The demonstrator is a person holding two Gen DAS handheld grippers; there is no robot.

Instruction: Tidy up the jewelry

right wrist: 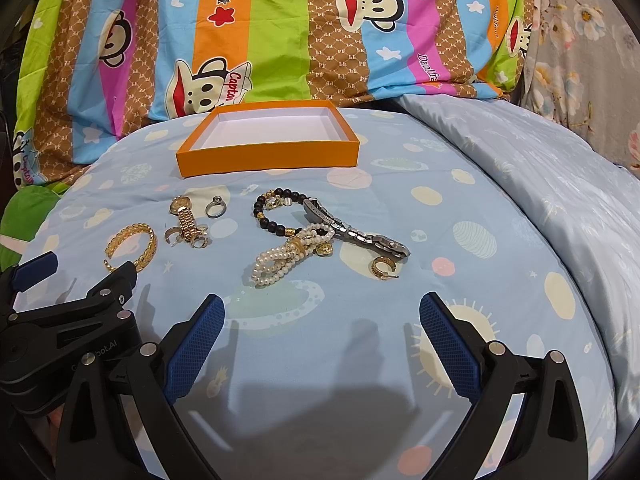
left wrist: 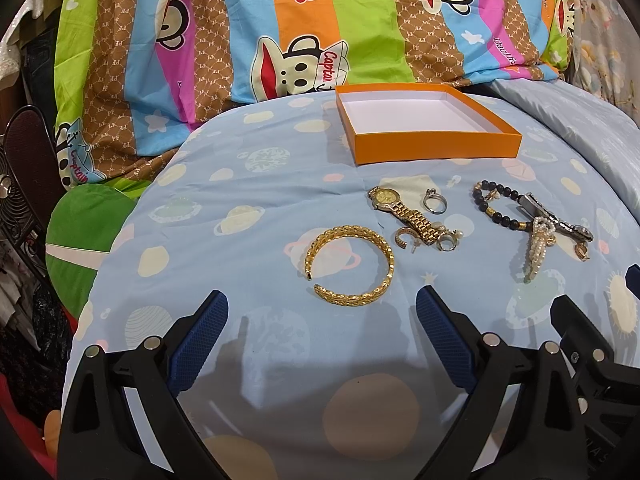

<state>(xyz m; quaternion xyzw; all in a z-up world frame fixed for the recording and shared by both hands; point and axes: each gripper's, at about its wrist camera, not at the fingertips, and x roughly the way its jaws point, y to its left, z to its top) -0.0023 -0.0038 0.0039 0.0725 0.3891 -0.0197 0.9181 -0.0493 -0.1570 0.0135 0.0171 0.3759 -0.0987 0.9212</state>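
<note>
The jewelry lies spread on a bed under a light blue planet-print sheet [left wrist: 240,208], with a striped monkey-print quilt [left wrist: 208,32] bunched behind it. Farthest left is a gold braided cuff bangle [left wrist: 350,266], its gap toward the near left. Just right of it lies a gold watch [left wrist: 400,210], its round dial at the far end and its link band running nearer; a small gold hoop earring [left wrist: 406,238] sits against the band's left side and another gold ring-shaped piece with a pearl [left wrist: 448,240] touches its near end. A silver ring with a stone [left wrist: 434,202] lies just beside the watch, apart from it. Further right, a dark beaded bracelet [right wrist: 274,210] with gold beads, a pearl strand piece [right wrist: 282,262] and a silver watch [right wrist: 352,230] overlap in one heap, and a gold hoop earring [right wrist: 382,266] sits at the heap's near right edge. Beyond all of it stands an open orange box [left wrist: 436,146] with a white, empty inside.

The left tool [left wrist: 322,310] hangs just short of the bangle, blue pads spread wide, gripping nothing. The right tool [right wrist: 322,312] hangs before the pearl heap, equally wide and empty
</note>
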